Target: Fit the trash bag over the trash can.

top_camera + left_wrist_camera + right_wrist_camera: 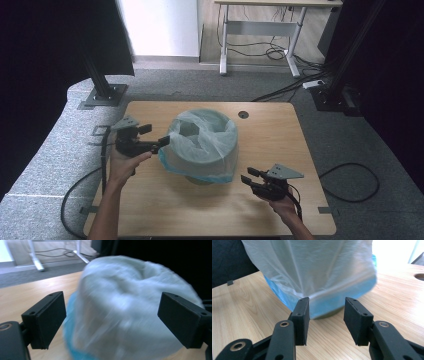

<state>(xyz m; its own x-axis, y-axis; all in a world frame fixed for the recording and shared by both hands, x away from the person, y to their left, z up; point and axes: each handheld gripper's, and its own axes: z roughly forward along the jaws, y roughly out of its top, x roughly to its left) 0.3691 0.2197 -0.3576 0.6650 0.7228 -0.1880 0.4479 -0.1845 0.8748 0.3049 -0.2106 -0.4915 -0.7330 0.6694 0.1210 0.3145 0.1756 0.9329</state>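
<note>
My left tool (152, 136) hangs off the bin's left flank, over the left part of the worktop (280, 145), its black jaws spread wide with nothing between them. In the left gripper view they frame the bag-covered rim, which is blurred there. I judge I hold it at that height so it can take the film at the rim, where the plastic bunches enough to pinch.

The bin (202, 142) stands at about the middle of the worktop, nearer the far edge than the near one. It is a round, squat tub, and a thin, translucent white bag (220, 150) is pulled over its mouth and down the outside. The film is crinkled and slack, and it sags into the opening. Its blue hem (352, 291) hangs loose near the base, short of the pale wood grain.

My right tool (252, 181) sits low near the right end of the near edge and points at the hem. Its flat, rectangular pads (302, 320) stand half apart and grip nothing. Low suits it, since the hem is the next thing to tug down.
</note>
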